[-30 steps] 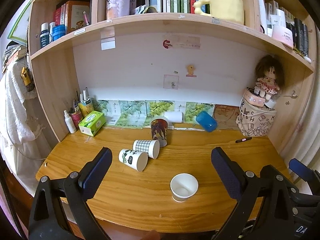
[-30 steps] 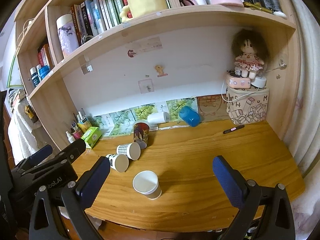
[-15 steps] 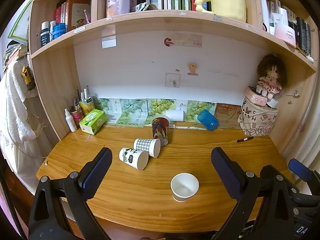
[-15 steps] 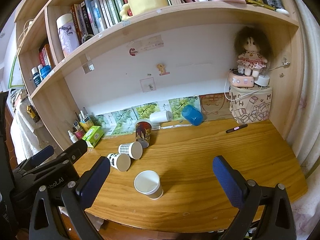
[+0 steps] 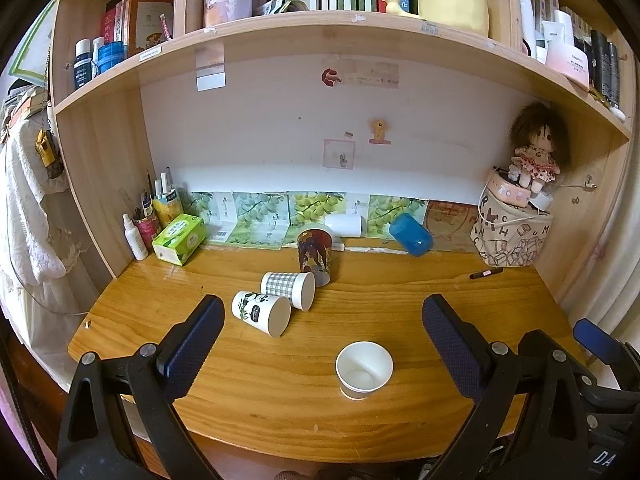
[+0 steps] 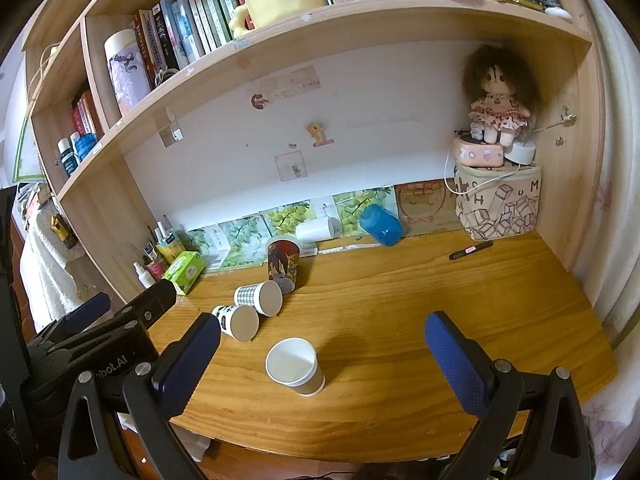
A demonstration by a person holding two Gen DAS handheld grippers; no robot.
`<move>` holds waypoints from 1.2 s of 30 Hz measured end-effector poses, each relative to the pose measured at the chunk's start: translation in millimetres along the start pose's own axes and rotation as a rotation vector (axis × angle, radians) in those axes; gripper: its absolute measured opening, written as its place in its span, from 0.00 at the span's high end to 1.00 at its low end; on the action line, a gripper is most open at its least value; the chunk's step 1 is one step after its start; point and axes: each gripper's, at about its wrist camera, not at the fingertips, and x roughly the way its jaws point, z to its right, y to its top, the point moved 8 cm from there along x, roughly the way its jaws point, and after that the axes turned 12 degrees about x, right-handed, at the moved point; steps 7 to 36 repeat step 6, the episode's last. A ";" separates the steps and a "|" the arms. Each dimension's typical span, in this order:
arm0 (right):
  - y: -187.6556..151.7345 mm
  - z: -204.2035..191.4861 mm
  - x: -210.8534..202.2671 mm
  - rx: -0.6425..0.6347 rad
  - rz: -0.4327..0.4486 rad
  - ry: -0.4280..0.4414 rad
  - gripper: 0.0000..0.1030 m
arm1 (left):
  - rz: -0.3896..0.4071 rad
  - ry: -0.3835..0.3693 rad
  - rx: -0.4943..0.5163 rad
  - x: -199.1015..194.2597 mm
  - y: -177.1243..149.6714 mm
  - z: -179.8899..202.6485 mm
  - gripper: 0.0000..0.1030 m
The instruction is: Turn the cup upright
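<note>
1. My left claw [image 5: 318,344] is spread wide, nothing in it, hanging off the desk [image 5: 400,292] front edge.
2. Panda cup [image 5: 260,312] and checked cup [image 5: 289,289], mid-desk, are both on their sides, so not flipped yet.
3. White cup [image 5: 364,369] near the front edge already stands upright.
4. My right claw [image 6: 322,354] is wide open and empty too.
</note>
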 end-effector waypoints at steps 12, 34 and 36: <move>-0.8 -0.5 1.2 0.002 -0.008 0.005 0.00 | -0.002 0.004 0.000 -0.1 0.7 -1.0 0.03; -0.8 -0.5 1.2 0.002 -0.008 0.005 0.00 | -0.002 0.004 0.000 -0.1 0.7 -1.0 0.03; -0.8 -0.5 1.2 0.002 -0.008 0.005 0.00 | -0.002 0.004 0.000 -0.1 0.7 -1.0 0.03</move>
